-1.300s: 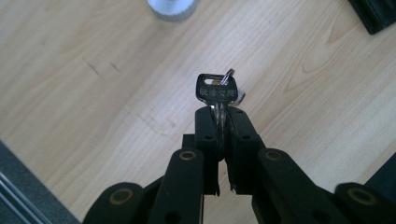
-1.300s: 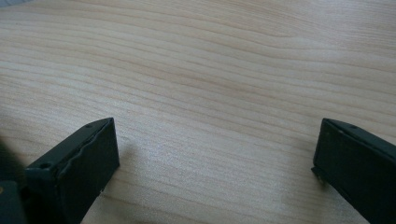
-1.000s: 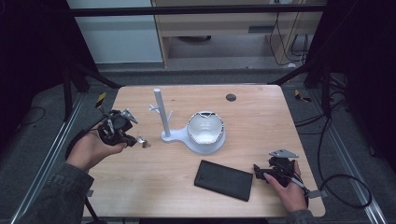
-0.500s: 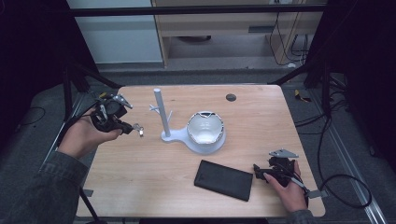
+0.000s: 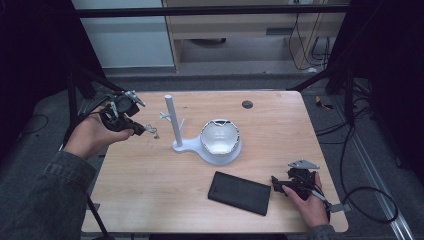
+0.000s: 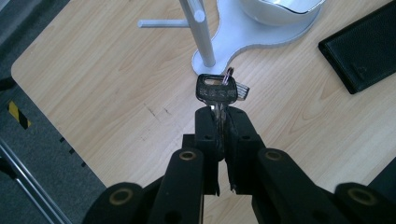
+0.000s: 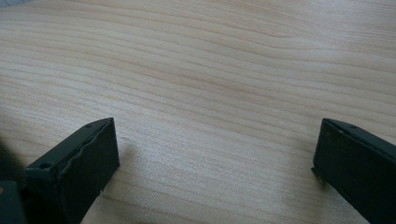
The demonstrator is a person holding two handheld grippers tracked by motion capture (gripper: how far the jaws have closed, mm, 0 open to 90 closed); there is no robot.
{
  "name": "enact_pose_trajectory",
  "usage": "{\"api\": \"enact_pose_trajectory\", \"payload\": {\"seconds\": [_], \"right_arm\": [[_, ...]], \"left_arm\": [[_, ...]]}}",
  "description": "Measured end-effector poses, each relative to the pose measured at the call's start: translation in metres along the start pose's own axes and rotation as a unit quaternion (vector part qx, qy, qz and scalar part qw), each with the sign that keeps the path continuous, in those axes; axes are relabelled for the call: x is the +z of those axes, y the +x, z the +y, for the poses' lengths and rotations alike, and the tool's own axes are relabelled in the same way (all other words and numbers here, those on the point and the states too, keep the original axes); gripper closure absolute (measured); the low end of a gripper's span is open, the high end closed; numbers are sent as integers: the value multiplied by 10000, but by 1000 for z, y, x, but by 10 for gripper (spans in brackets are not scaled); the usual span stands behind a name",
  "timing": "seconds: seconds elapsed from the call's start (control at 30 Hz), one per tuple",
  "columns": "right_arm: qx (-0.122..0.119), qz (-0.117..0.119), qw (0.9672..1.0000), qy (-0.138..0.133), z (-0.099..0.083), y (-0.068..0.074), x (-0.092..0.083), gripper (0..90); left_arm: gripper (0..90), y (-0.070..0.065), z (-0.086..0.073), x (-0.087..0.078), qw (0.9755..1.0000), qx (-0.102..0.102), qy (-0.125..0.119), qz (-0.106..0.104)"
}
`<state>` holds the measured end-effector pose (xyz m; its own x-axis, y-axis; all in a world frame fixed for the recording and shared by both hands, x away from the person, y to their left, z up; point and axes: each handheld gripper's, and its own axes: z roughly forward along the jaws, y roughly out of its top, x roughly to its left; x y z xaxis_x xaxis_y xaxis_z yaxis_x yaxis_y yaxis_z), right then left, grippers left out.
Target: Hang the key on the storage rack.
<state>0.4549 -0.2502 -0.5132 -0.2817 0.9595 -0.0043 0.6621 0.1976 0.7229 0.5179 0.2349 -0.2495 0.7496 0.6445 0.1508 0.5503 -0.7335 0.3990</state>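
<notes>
Left hand-held gripper (image 5: 141, 131) raised and carried toward upper left of high view since a second ago, jaws pinched on key (image 6: 216, 92); key now held off counter (image 5: 150, 200), near stand (image 5: 172, 122) pegs, hanging judged next. Right hand-held gripper (image 7: 215, 158) kept spread, resting low on counter at lower right

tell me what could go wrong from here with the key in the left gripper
The left gripper pinches the key only by its blade, with the head and ring loose above the jaws, so it could twist or slip out. The stand has thin pegs, so the ring could miss one, or a bump could shift the stand and its white bowl. The right gripper rests open beside the black wallet, too far off to steady anything.
</notes>
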Motion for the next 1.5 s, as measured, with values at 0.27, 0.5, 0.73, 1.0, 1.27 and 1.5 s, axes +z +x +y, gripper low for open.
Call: {"api": "enact_pose_trajectory", "payload": {"seconds": [0.27, 0.5, 0.73, 1.0, 1.27, 1.5], "right_arm": [[2, 2, 10000, 0, 0, 0, 0, 4], [2, 4, 10000, -10, 0, 0, 0, 4], [2, 3, 10000, -10, 0, 0, 0, 4], [3, 3, 10000, -11, 0, 0, 0, 4], [-7, 16, 10000, -15, 0, 0, 0, 4], [-53, 20, 10000, -12, 0, 0, 0, 4]], "left_arm": [[841, 3, 11, -1, 10000, -18, -7, 3], [841, 4, 21, -3, 10000, 1, -36, 13], [841, 3, 28, -4, 10000, 15, -36, 54], [841, 7, 34, 0, 9999, -25, -6, 115], [841, 11, 37, 5, 9999, -91, 25, 124], [840, 14, 39, 10, 9998, -161, 28, 145]]}}
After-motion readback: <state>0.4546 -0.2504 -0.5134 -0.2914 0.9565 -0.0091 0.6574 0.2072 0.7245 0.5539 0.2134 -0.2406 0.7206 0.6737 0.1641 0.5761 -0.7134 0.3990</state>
